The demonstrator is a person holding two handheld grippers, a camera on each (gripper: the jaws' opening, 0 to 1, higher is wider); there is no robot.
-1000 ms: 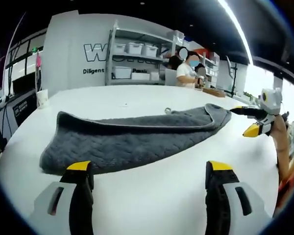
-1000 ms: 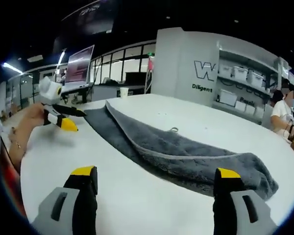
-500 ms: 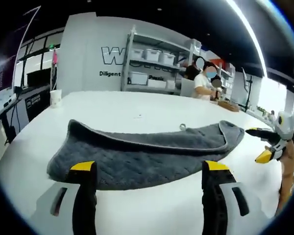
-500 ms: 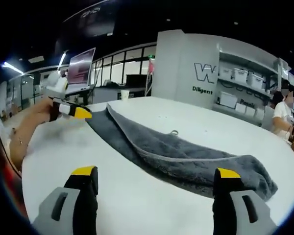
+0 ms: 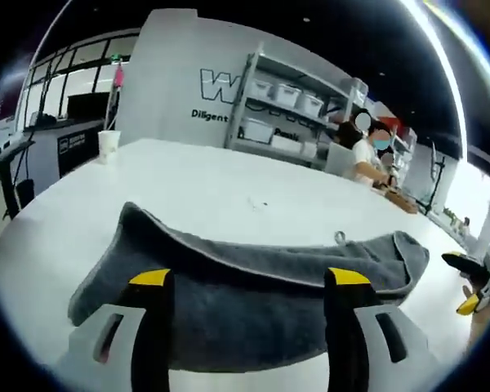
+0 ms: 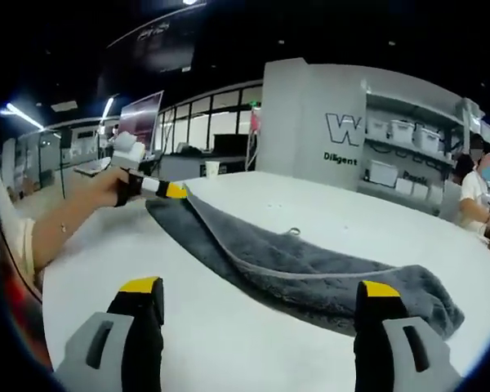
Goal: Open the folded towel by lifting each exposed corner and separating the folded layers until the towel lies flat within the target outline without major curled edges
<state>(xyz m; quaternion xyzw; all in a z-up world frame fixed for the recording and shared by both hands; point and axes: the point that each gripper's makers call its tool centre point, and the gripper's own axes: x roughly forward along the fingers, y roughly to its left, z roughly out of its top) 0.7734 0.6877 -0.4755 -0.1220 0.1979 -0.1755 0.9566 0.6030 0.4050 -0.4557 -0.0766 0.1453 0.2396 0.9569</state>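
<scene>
A grey towel (image 5: 245, 314) lies folded lengthwise on the white table (image 5: 204, 175), with a small hanging loop (image 5: 340, 238) on its far edge. My left gripper (image 5: 249, 279) is open, its yellow-tipped jaws standing over the towel's near edge. In the right gripper view the towel (image 6: 310, 273) stretches from far left to near right. There the left gripper (image 6: 162, 189), held in a hand, sits at the towel's far-left corner. My right gripper (image 6: 260, 287) is open above bare table, short of the towel. It also shows at the right rim as the right gripper (image 5: 476, 296).
A paper cup (image 5: 108, 144) stands near the table's far edge. Shelves with white bins (image 5: 290, 114) line the back wall. A person (image 5: 369, 153) works at the far right end. A monitor (image 6: 143, 113) stands beyond the table.
My left gripper has moved forward until its jaws stand over the towel's end, reaching the far-left corner in the right gripper view. The right gripper has hardly moved.
</scene>
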